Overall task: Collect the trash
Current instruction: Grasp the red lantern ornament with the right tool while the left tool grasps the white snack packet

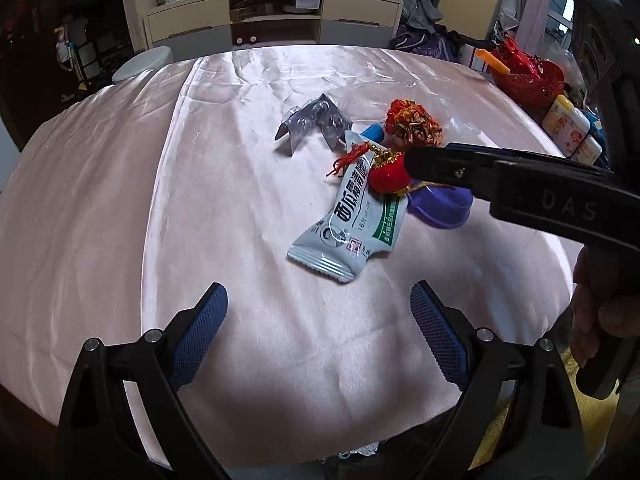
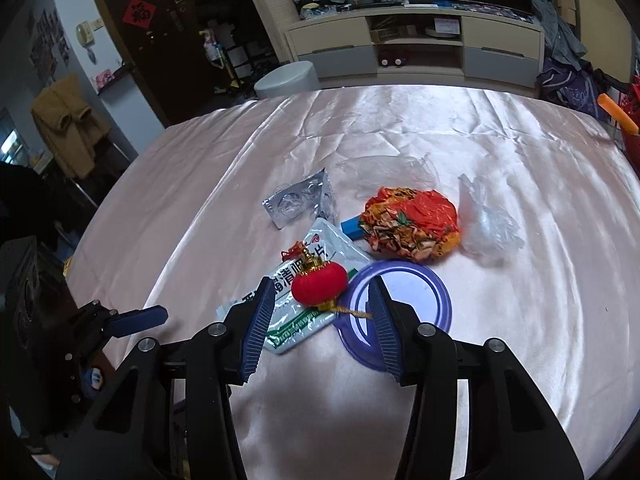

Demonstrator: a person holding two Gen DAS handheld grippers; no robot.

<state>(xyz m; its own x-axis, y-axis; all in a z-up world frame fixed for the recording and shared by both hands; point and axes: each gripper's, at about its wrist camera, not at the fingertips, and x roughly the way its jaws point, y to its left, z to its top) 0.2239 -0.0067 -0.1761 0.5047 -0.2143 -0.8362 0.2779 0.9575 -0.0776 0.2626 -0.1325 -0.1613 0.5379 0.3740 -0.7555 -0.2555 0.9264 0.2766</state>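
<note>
The left gripper hangs low at the near edge of the shiny pink cloth-covered surface, with its blue pads spread wide and nothing between them. Going from left to right across the trash pile, first comes the crumpled silver pill blister pack, far and to the left. Next is the white and green printed sachet, lying flat nearer in. On top of it sits the small round red lantern charm with gold trim and a red tassel. Just right of that lies the flat round purple plastic lid, touching the sachet's edge. Farther back is the crumpled orange and red snack wrapper, with a small blue block peeking out on its left side. Furthest right is a crinkled clear plastic bag. The right gripper is open about halfway and holds nothing; its pads sit on either side of the red lantern charm, just short of it. It looks like the picking-up step is starting. The next move likely calls for going a bit lower and forward, then squeezing gently on the soft red ball so it does not roll away.
</note>
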